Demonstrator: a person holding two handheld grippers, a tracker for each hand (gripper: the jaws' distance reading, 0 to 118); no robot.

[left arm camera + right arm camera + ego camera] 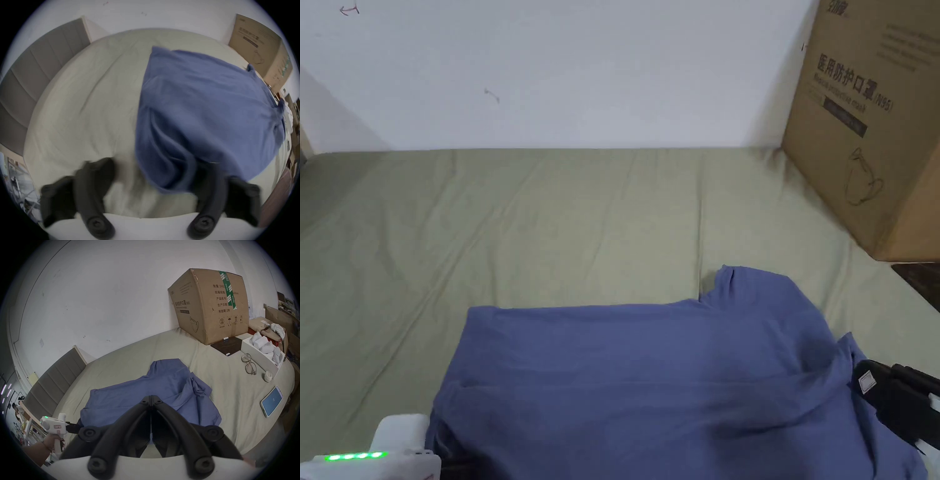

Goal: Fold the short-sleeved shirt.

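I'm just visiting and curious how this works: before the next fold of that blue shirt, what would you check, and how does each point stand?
1. Left hand-held gripper open at the shirt edge: ok.
2. Right hand-held gripper shut: ok; cloth between its jaws: cannot tell.
3. Shirt lying flat: not ok, bunched near the collar.
4. Bed sheet bare beyond the shirt: ok.
5. Glasses and phone apart from the shirt: ok.
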